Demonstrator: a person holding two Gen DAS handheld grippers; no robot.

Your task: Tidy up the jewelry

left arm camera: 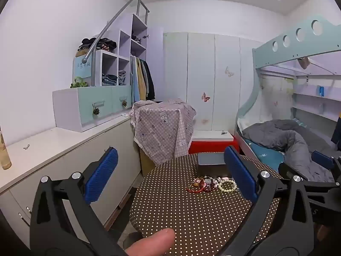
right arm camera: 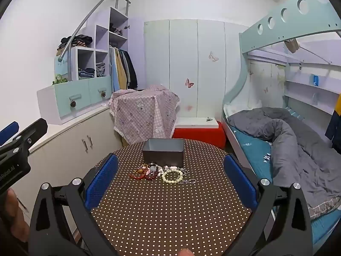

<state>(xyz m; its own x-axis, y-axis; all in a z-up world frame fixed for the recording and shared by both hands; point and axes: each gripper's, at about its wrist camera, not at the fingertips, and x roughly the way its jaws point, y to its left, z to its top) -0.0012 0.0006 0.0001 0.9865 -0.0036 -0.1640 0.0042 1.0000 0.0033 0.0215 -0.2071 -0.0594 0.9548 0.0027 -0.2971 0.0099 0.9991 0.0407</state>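
Item: jewelry pile (right arm camera: 162, 173), comprising white bead bracelet (right arm camera: 172, 176), red and dark bead strands and a thin chain, is lying loose on the dotted round table (right arm camera: 170, 213), just in front of the grey box (right arm camera: 163, 152). Left gripper (left arm camera: 170, 175) and right gripper (right arm camera: 170, 175) are both hanging spread wide, holding nothing. Sorting is judged not yet begun; every piece is awaiting placement, and the box interior is not showing.

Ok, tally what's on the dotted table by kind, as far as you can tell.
Grey metal box: 1
Cream bead bracelet: 1
Dark red bead bracelet: 1
Red cord bracelet: 1
Silver chain: 1
Total: 5 distinguishable; the tangled pile may hide more.
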